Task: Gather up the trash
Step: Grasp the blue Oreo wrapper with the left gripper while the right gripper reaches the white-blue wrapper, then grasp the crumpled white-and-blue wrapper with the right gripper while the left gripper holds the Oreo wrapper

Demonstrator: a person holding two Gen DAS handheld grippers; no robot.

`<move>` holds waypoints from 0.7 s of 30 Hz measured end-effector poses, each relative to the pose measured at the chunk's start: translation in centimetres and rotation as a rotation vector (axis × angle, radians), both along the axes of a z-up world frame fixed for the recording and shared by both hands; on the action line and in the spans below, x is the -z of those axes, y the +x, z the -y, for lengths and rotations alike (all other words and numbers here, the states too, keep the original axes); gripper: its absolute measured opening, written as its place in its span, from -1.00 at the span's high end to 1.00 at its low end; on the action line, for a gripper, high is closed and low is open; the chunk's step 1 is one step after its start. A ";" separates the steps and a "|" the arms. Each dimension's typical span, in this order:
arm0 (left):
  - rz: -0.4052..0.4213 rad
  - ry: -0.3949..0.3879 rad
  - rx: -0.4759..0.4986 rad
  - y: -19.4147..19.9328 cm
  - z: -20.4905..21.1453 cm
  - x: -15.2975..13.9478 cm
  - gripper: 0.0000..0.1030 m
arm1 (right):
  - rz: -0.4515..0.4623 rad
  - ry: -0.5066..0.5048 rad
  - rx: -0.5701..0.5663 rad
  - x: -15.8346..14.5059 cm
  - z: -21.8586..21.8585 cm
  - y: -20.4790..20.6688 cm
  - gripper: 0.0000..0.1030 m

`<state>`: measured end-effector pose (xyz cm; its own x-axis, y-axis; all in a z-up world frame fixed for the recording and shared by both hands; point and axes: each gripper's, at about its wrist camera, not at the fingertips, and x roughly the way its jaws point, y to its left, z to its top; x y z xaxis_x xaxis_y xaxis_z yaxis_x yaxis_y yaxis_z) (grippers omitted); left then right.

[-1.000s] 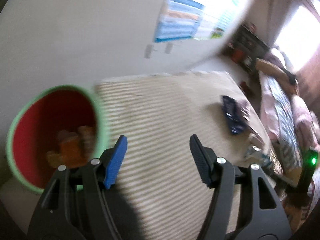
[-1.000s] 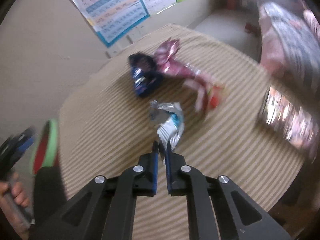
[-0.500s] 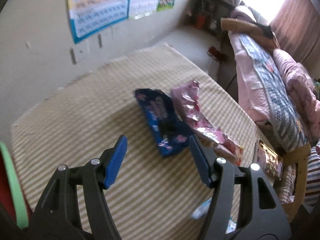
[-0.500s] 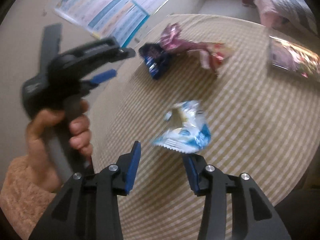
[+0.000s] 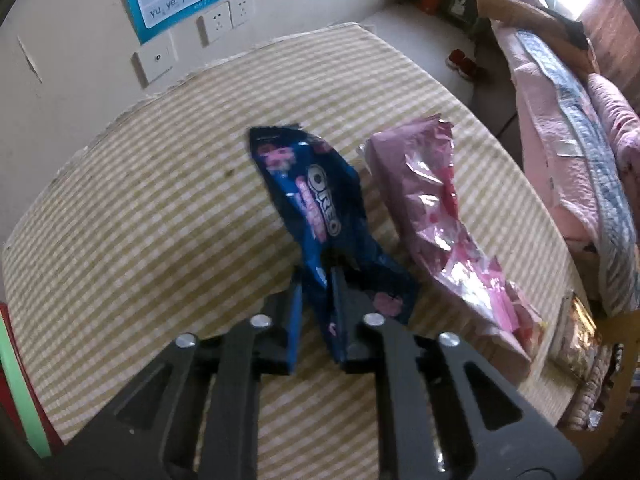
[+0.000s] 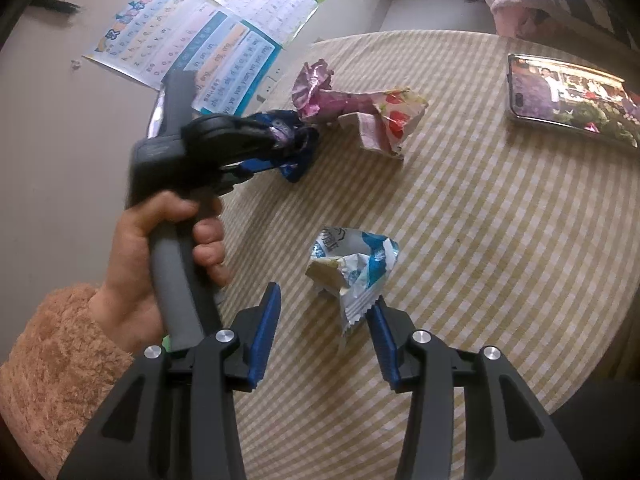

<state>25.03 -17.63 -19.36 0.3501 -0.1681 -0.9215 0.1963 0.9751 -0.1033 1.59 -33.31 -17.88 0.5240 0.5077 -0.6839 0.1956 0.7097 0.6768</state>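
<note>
A blue Oreo wrapper (image 5: pixel 320 208) lies on the striped tablecloth (image 5: pixel 160 220), and my left gripper (image 5: pixel 316 280) is shut on its near end. The right wrist view shows that same gripper (image 6: pixel 280 140), held by a hand in a fuzzy brown sleeve, pinching the blue wrapper (image 6: pixel 298 160). Beside it lies a crumpled pink wrapper (image 5: pixel 432 216) (image 6: pixel 360 108). My right gripper (image 6: pixel 326 300) stands open low over the table. The tail of a white and blue wrapper (image 6: pixel 352 264) reaches between its fingers, and the pads do not press on it.
A red bin with a green rim (image 5: pixel 16 380) shows at the left edge of the table. A phone with a lit screen (image 6: pixel 568 96) lies at the table's right side. A bed with a pink quilt (image 5: pixel 580 140) stands beyond the table, and posters (image 6: pixel 208 40) hang on the wall.
My left gripper swung from the red bin over to the blue wrapper, came down and shut on it. My right gripper went from shut to open behind the white and blue wrapper.
</note>
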 end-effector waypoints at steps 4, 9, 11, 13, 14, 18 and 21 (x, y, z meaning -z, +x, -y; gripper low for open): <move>0.013 -0.026 -0.006 -1.4 -1.8 -0.8 0.97 | -0.015 -0.013 -0.013 0.2 -0.5 0.7 0.16; 0.053 -0.067 -0.044 -5.3 -6.1 -2.5 0.97 | -0.032 -0.034 -0.009 0.7 -0.3 0.7 0.16; 0.050 -0.078 -0.058 -7.0 -7.9 -2.9 0.97 | -0.040 -0.041 -0.012 0.8 -0.6 0.8 0.16; 0.029 -0.074 -0.061 -8.9 -9.7 -3.2 0.97 | -0.041 -0.050 -0.017 0.7 -0.7 0.9 0.16; 0.023 -0.065 -0.060 -9.7 -10.3 -3.3 0.97 | -0.046 -0.049 -0.020 0.7 -0.8 0.9 0.16; -0.008 -0.044 -0.051 -12.9 -12.8 -3.3 0.97 | -0.087 -0.024 -0.052 0.8 -1.8 0.4 0.01; -0.026 -0.038 -0.047 -14.9 -14.1 -2.8 0.96 | -0.067 -0.066 -0.040 -0.5 -2.2 -0.2 0.01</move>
